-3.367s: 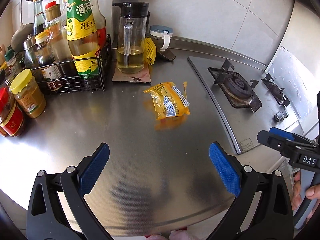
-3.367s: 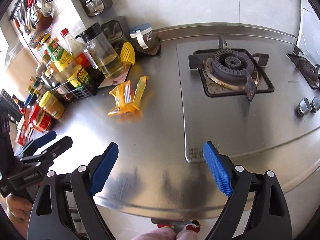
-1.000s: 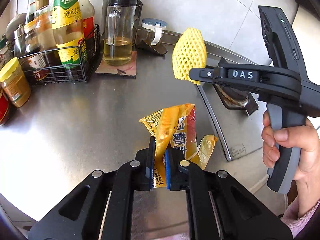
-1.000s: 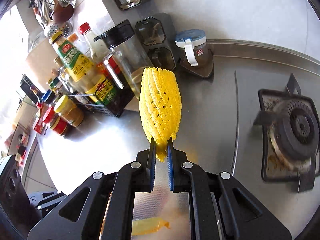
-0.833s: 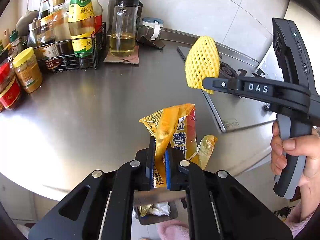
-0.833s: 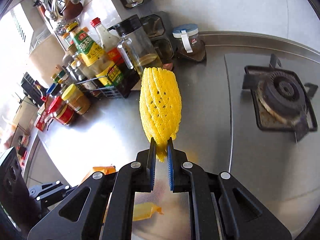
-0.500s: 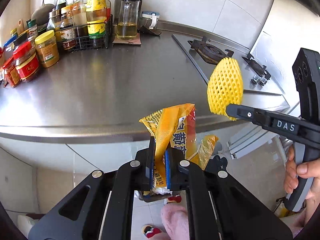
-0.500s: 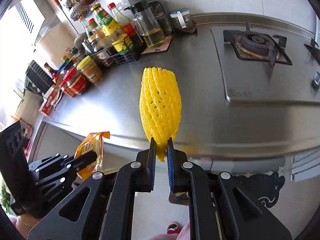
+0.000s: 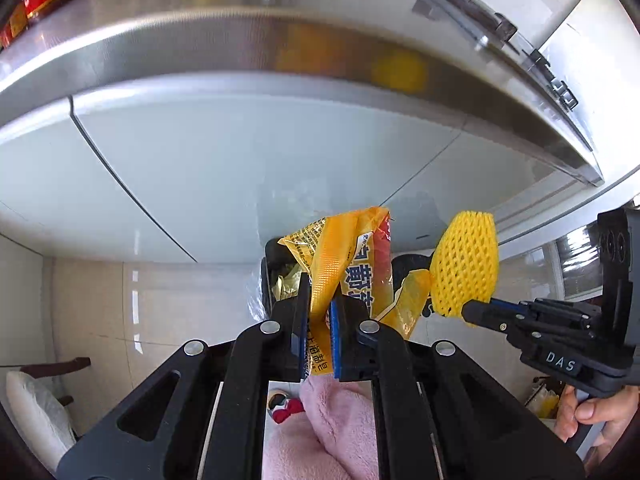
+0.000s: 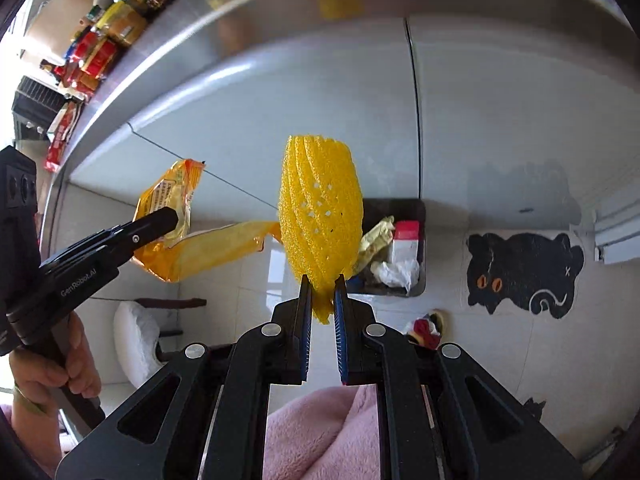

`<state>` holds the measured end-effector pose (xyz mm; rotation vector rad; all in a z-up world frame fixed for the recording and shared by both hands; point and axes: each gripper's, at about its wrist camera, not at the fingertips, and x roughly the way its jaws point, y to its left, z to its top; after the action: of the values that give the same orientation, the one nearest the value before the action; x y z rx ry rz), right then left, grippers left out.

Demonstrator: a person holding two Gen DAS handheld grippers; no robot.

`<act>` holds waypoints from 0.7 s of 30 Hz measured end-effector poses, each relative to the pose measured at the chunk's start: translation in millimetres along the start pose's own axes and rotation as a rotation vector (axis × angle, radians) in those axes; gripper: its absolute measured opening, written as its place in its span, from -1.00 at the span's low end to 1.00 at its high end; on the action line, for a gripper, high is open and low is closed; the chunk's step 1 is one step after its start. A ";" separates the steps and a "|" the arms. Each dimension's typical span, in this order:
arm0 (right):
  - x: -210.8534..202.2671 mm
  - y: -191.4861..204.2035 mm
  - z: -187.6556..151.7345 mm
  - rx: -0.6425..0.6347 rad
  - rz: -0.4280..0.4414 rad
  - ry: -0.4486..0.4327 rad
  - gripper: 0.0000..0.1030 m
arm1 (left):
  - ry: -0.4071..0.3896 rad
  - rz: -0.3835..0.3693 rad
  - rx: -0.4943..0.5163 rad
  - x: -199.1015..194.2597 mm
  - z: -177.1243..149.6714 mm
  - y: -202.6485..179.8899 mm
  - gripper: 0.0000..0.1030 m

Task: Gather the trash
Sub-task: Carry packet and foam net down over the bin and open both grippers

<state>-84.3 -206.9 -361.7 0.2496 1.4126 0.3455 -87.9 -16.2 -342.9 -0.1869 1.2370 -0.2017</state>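
My left gripper (image 9: 319, 312) is shut on a yellow snack wrapper (image 9: 352, 256) and holds it below the counter edge, above a dark trash bin (image 9: 270, 276) on the floor. My right gripper (image 10: 321, 300) is shut on a yellow foam fruit net (image 10: 320, 216), just left of the bin (image 10: 416, 216), which holds crumpled paper and a red-and-white carton. The right gripper (image 9: 466, 312) with the net (image 9: 466, 268) shows at the right of the left wrist view. The left gripper (image 10: 172, 214) and wrapper (image 10: 176, 188) show at the left of the right wrist view.
The steel counter edge (image 9: 280, 36) and white cabinet doors (image 9: 240, 152) fill the upper part. A black cat-shaped mat (image 10: 524, 272) lies on the tiled floor right of the bin. Pink slippers (image 10: 320, 432) are below. A white cushion (image 10: 134, 332) sits at left.
Both grippers have dropped from counter height to below the counter edge, carrying the wrapper and the foam net down toward the bin on the floor. The grips have not changed.
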 end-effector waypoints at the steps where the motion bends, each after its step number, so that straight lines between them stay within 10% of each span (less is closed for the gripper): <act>1: 17.2 -8.4 -1.6 0.015 -0.014 0.022 -0.77 | 0.015 0.006 -0.011 16.3 -0.8 1.9 -0.86; 16: 197.5 -91.5 7.7 0.161 -0.027 0.168 -0.73 | 0.181 0.063 -0.066 225.3 -7.2 21.4 -0.83; 21: 211.7 -93.3 15.2 0.154 -0.027 0.180 -0.45 | 0.182 0.086 -0.078 238.3 -2.1 28.1 -0.35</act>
<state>-35.5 -212.2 -588.3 0.3309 1.6213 0.2417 -13.6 -49.3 -568.6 -0.1854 1.4324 -0.0978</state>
